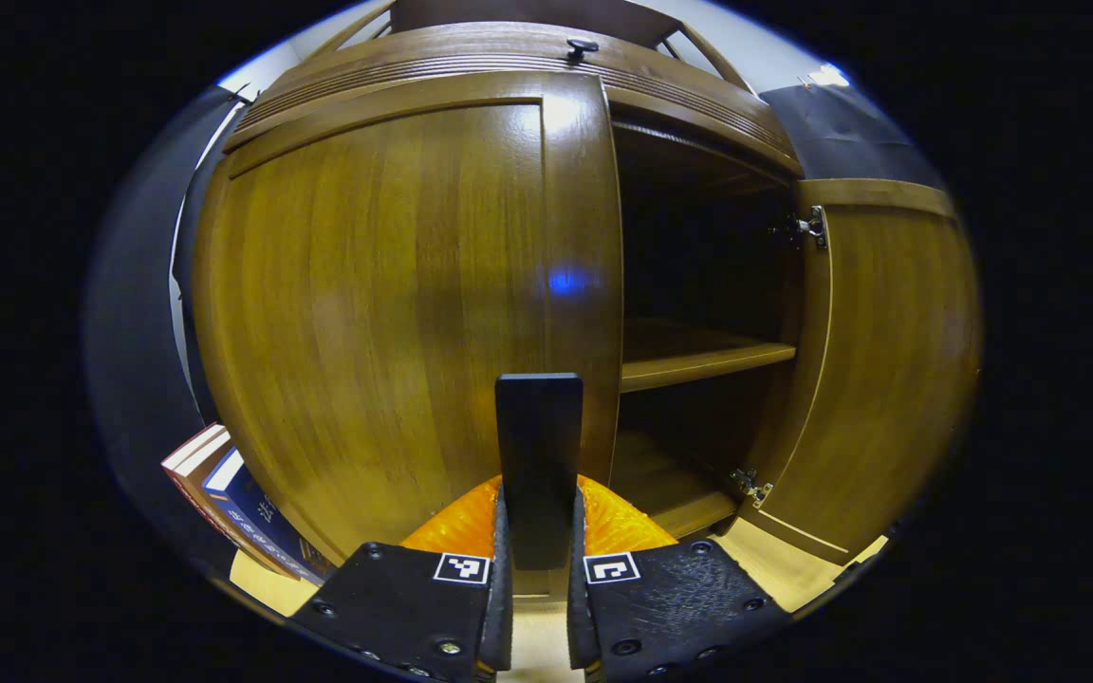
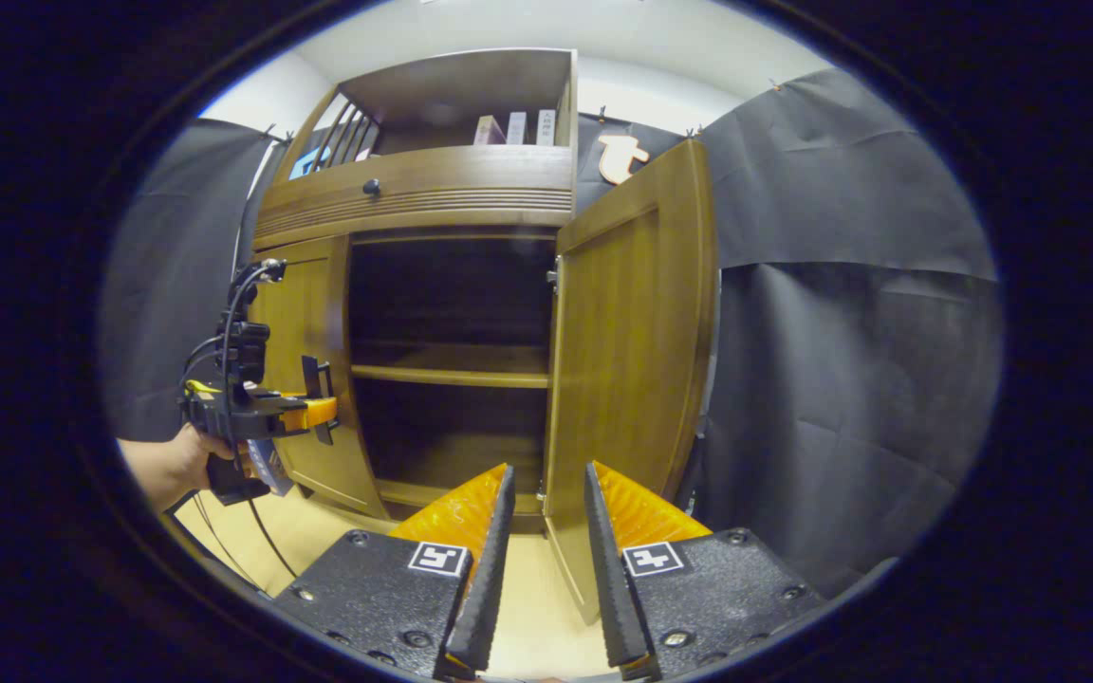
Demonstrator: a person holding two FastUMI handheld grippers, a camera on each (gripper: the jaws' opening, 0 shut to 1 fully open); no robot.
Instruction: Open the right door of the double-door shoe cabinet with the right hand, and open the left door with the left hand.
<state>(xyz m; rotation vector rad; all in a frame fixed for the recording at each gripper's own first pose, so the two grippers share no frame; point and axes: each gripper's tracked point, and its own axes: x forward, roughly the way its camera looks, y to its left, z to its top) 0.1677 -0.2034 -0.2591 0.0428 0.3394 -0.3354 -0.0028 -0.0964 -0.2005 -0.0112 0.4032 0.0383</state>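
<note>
Left gripper: fingers clamped on the left door's dark handle; door closed. Right door: swung wide open. Right gripper: parted, empty, near it. Risk: handle slipping out if pulled off the hinge arc.

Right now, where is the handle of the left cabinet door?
In the left gripper view, the handle stands upright at bottom centre, clamped in the left tool, on the left door by its inner edge beside the open compartment.
</note>
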